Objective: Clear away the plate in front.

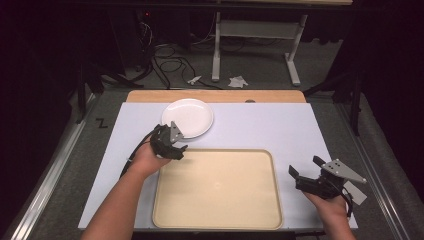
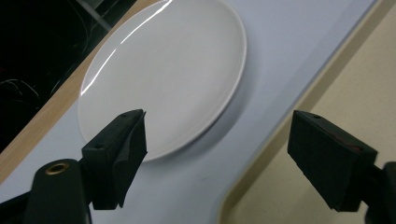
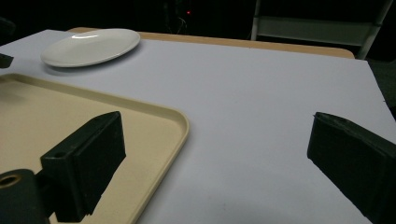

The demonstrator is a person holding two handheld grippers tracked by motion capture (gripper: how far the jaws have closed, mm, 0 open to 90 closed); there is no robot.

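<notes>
Left tool was released, jaws spread wide, nothing between them. It hovered over the tabletop at the tray's far-left corner. White plate lay just ahead of it; in the left gripper view the plate sat beyond and between the jaws, its near rim just past the left jaw tip, not touching. Plate was empty, flat on the white sheet. Beige tray edge ran under the right jaw of that tool.

Right tool was also released, jaws wide apart, holding nothing. It hung just off the tray's right edge, over bare tabletop. In the right gripper view the tray corner lay by its left jaw, and the plate sat well ahead to the far left. Tray was empty. A person's hands gripped both tools.
</notes>
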